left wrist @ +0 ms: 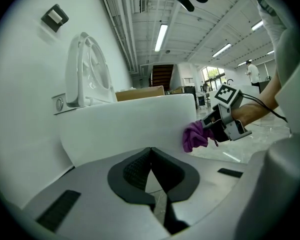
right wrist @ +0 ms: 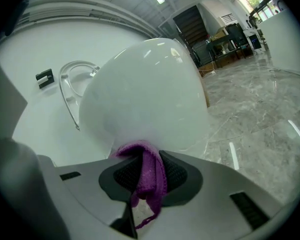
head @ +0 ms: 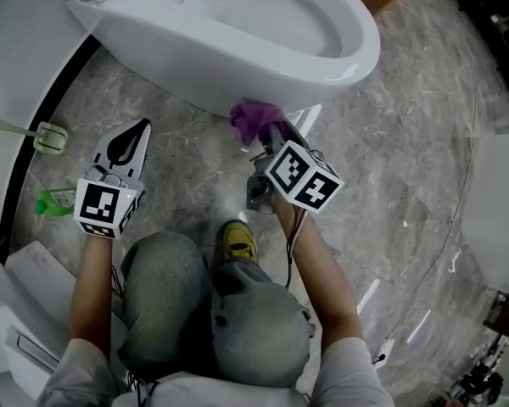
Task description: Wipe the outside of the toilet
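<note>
1. our right gripper (head: pixel 270 134) has its jaws clamped on a purple cloth (head: pixel 256 119); in the right gripper view the cloth (right wrist: pixel 150 174) is bunched between the two dark pads, with a loose thread hanging below.
2. the cloth is pressed against the outside of the white toilet (head: pixel 356 49), low on the front curve of the bowl, just under the rim and above the grey marble floor (head: pixel 407 142).
3. the left gripper view shows the same contact from the side: the cloth (left wrist: pixel 194 136) touches the toilet's (left wrist: pixel 130 124) outer wall near its front end.
4. our left gripper (head: pixel 140 128) is well apart from the toilet, off to its side, jaws closed tip to tip with nothing between them (left wrist: pixel 151 156).
5. the bowl is uncovered and shows only its white inside; the lid (left wrist: pixel 87 69) stands upright against the wall.
6. a small green thing (head: pixel 55 202) lies on the floor beside the left gripper's marker cube; we cannot tell what it is.
</note>
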The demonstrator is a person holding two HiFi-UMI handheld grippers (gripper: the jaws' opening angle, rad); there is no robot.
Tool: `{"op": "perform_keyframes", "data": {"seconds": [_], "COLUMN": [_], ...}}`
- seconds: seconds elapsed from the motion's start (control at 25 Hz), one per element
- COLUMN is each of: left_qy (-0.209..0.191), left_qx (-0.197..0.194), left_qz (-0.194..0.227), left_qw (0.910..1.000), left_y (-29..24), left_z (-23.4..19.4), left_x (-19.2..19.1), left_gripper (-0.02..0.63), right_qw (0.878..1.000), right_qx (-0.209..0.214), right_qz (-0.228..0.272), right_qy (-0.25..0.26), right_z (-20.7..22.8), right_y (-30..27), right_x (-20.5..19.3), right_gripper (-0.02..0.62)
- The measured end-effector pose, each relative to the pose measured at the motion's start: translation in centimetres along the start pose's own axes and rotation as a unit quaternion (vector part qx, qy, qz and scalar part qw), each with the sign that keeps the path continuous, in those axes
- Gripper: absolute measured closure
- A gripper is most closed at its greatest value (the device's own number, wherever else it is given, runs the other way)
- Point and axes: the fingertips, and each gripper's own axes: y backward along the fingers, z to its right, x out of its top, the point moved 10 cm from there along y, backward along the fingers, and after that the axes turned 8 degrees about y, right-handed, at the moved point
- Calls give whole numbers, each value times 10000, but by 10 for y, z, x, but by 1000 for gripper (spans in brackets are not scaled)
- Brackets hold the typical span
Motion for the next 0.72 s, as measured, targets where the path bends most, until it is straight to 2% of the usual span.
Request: {"op": "perform_keyframes", "data": {"seconds": [0.16, 0.36, 0.72], "left_qy": [14, 6, 10], "left_qx": [-62, -134, -111], "left_qz": [-24, -74, -144], "left_qw": [10000, 9999, 9998], "left_y": [-6, -12, -19], "left_z": [5, 13, 13], "left_x": [-1, -3, -7], "left_gripper": [592, 592, 592], "right_qw": [9998, 9977, 9872], "right_qx": [-144, -604, -1523], "right_qz": [77, 224, 366], "right_qy": [-74, -228, 295], "right_z": [18, 50, 99], "right_y": [5, 11, 4], "right_x": [1, 7, 25], "right_gripper": [502, 502, 503]}}
